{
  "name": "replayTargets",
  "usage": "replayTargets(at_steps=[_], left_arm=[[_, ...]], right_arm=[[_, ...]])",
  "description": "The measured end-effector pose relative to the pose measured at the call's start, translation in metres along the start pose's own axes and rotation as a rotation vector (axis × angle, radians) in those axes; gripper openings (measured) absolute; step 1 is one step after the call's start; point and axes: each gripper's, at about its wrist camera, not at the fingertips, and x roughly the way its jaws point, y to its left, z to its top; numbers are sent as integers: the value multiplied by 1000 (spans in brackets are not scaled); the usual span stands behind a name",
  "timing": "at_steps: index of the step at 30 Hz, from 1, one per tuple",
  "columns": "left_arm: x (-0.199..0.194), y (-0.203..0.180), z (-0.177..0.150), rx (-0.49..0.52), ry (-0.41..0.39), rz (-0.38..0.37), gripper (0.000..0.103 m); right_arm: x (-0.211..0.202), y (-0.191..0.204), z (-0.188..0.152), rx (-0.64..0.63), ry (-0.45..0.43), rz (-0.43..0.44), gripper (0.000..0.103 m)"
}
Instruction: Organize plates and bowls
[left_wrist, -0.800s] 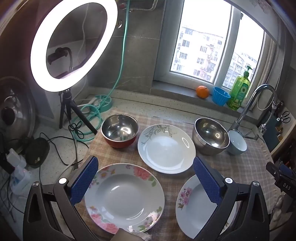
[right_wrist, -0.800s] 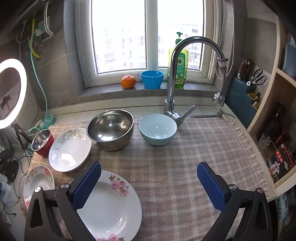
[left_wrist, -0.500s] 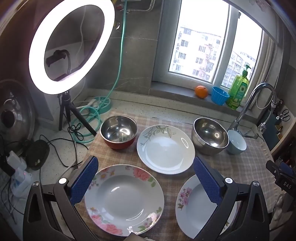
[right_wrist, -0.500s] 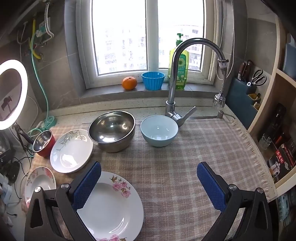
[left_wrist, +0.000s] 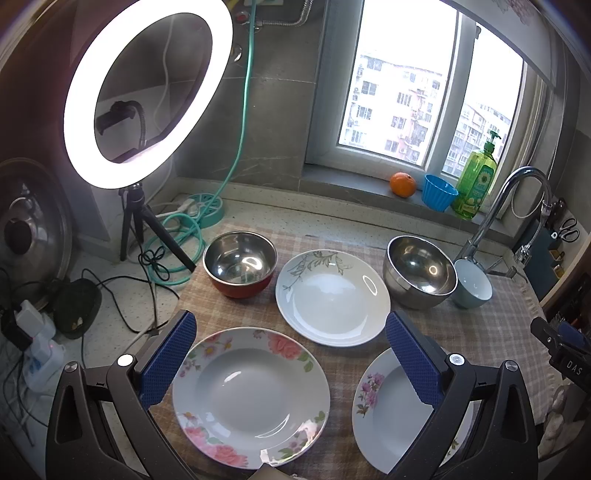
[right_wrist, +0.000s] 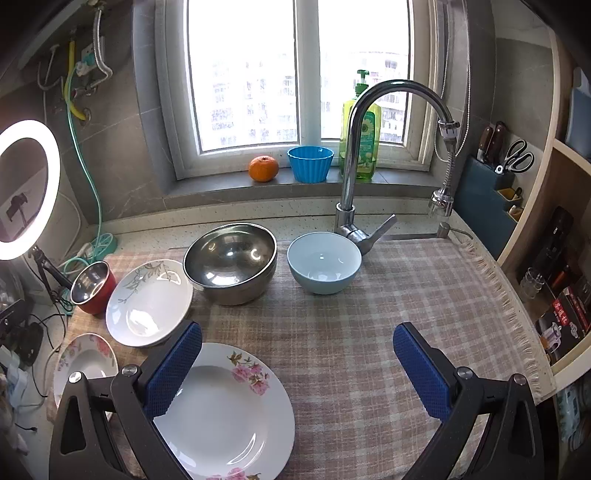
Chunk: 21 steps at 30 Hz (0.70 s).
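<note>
On the checked cloth lie three plates and three bowls. A rose-rimmed plate (left_wrist: 251, 395) (right_wrist: 83, 363) sits near the front left, under my open left gripper (left_wrist: 291, 358). A pink-flower plate (left_wrist: 384, 410) (right_wrist: 229, 410) lies to its right, partly under my open right gripper's (right_wrist: 297, 365) left finger. Behind them are a leaf-patterned plate (left_wrist: 332, 295) (right_wrist: 149, 301), a red-sided steel bowl (left_wrist: 240, 264) (right_wrist: 92, 286), a big steel bowl (left_wrist: 419, 271) (right_wrist: 231, 262) and a light blue bowl (left_wrist: 474, 286) (right_wrist: 324, 262). Neither gripper holds or touches anything.
A lit ring light (left_wrist: 147, 92) on a tripod, cables and a green hose (left_wrist: 177, 236) crowd the left counter. The tap (right_wrist: 369, 147) rises behind the blue bowl. An orange (right_wrist: 263, 168), a blue cup (right_wrist: 310, 164) and a soap bottle (right_wrist: 360, 144) stand on the sill. Shelves (right_wrist: 554, 295) edge the right.
Both views have shifted slightly: the dishes sit a little lower and farther right in the right wrist view. No dish has moved and both grippers stay open.
</note>
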Motion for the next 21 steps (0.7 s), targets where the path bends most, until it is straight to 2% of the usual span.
replayTargets(at_steps=[21], left_arm=[[-1,4,1,1,1,-1,102]], right_arm=[[0,3,-2,-6,2,6,102]])
